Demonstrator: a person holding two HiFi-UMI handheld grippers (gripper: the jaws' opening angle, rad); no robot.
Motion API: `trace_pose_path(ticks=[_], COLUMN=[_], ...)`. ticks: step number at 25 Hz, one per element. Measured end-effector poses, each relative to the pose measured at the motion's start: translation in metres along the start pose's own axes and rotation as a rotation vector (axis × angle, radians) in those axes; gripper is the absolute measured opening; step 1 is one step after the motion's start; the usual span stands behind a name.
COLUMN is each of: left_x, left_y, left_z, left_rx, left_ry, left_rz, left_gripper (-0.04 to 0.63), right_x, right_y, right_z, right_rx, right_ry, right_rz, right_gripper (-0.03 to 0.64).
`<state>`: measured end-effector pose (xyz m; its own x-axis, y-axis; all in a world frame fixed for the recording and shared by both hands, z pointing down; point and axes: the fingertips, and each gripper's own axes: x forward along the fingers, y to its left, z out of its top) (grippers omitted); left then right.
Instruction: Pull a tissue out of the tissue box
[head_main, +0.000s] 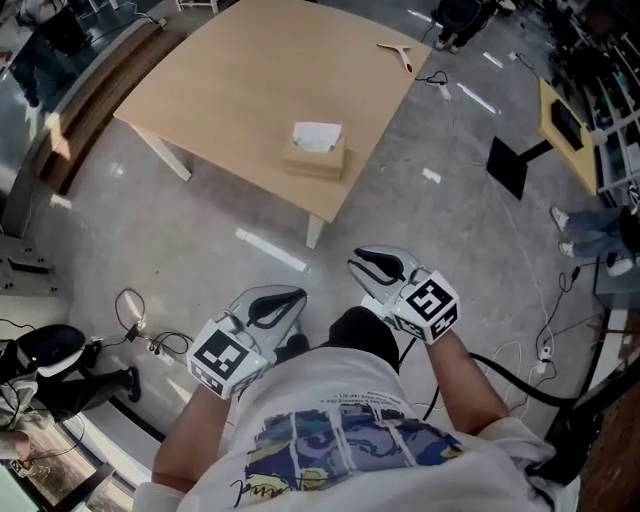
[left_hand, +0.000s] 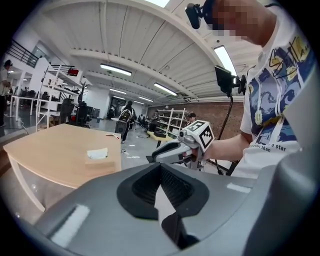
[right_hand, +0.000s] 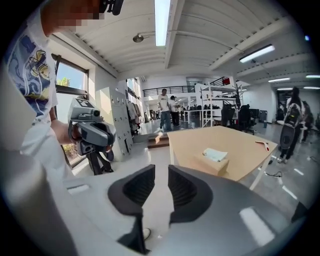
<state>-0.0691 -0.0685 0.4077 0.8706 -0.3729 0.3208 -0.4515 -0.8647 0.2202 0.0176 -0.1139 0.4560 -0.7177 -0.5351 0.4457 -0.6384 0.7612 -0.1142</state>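
Closest in, a printed white shirt (head_main: 340, 430) fills the bottom of the head view, and just ahead of it both tools are held out over the grey floor (head_main: 200, 215). Left gripper (head_main: 280, 300): its tips meet, with only a sliver of light behind them and nothing caught between. Right gripper (head_main: 372, 265): its pads (right_hand: 140, 186) stand a little apart with a clear gap, and only floor shows through it.

Neither is anywhere near the job. Up ahead, the tissue box (head_main: 315, 158) sits well apart from both, on the pale wooden table (head_main: 230, 90), near the corner that points toward the person. White tissue (head_main: 317, 134) stands proud of the top opening, slightly crumpled.

That tuft is the place to pinch, I'd say: low on the raised fold, where the sheet is bunched and thickest, not out at a flimsy edge. Expect it to be soft, feather-light and easy to tear, so it wants a gentle close and a straight upward draw. And the box looks like light cardboard, so it may well lift or slide along with the sheet. The closed left tool could press on the lid beside the slot to pin it.
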Motion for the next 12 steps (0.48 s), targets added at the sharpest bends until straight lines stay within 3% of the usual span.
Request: trace_pose_path(ticks=[7,12], left_x=[0.012,0.038], left_y=[0.050,0.087], left_z=[0.007,0.018], left_rx=[-0.043,-0.088], left_ry=[-0.014,-0.014], left_rz=[0.019,0.100], left_gripper=[0.002,0.002], right_x=[0.051,0.086], right_y=[-0.082,-0.163], right_z=[0.004,0.006], right_rx=[0.064,0.113], right_ry=[0.040,0.047], right_rz=[-0.058,-0.041], right_gripper=[0.106,0.129])
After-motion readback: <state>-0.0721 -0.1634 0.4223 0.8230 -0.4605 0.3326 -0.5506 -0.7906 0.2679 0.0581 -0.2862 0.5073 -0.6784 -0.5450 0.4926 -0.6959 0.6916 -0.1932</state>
